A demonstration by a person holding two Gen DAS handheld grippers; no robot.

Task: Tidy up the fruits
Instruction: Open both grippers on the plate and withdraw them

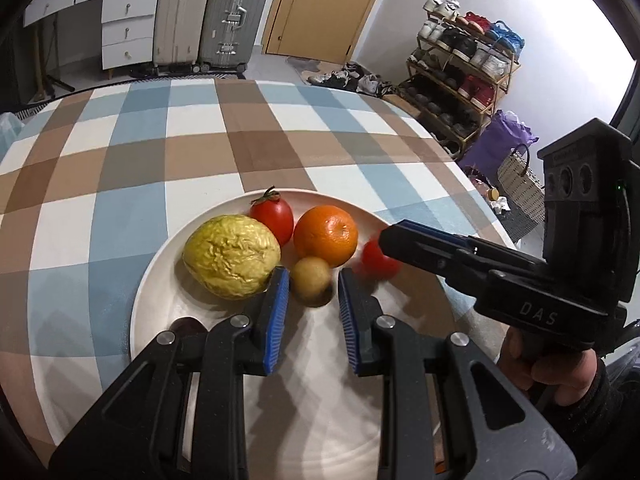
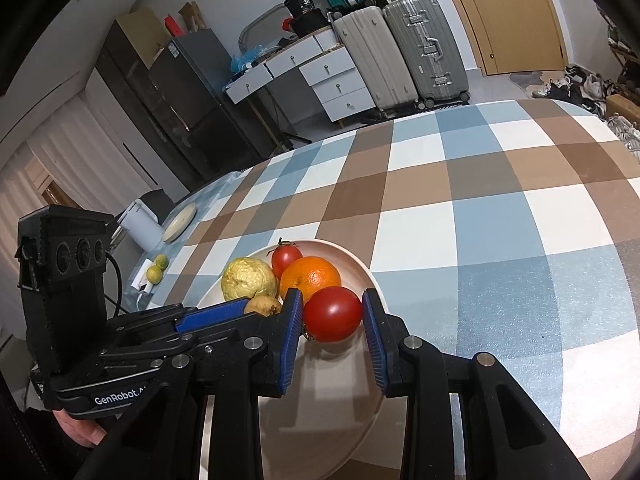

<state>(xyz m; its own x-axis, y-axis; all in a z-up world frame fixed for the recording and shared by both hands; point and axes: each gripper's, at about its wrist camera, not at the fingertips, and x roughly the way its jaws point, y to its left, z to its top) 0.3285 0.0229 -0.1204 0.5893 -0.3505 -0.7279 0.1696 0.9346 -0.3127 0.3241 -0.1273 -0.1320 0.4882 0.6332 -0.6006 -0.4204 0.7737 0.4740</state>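
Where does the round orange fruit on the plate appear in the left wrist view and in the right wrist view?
Left wrist view: the round orange fruit sits just right of centre, beyond the open left tool.
Right wrist view: the same orange lies just left of centre, behind the large red tomato between the fingers of the open right tool.
Shared landmark: the wrinkled yellow fruit on the white plate, left of the orange in both views.

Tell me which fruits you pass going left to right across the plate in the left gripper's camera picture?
Wrinkly yellow fruit → stemmed tomato → small brownish fruit → orange → blurry second tomato, all on the plate.
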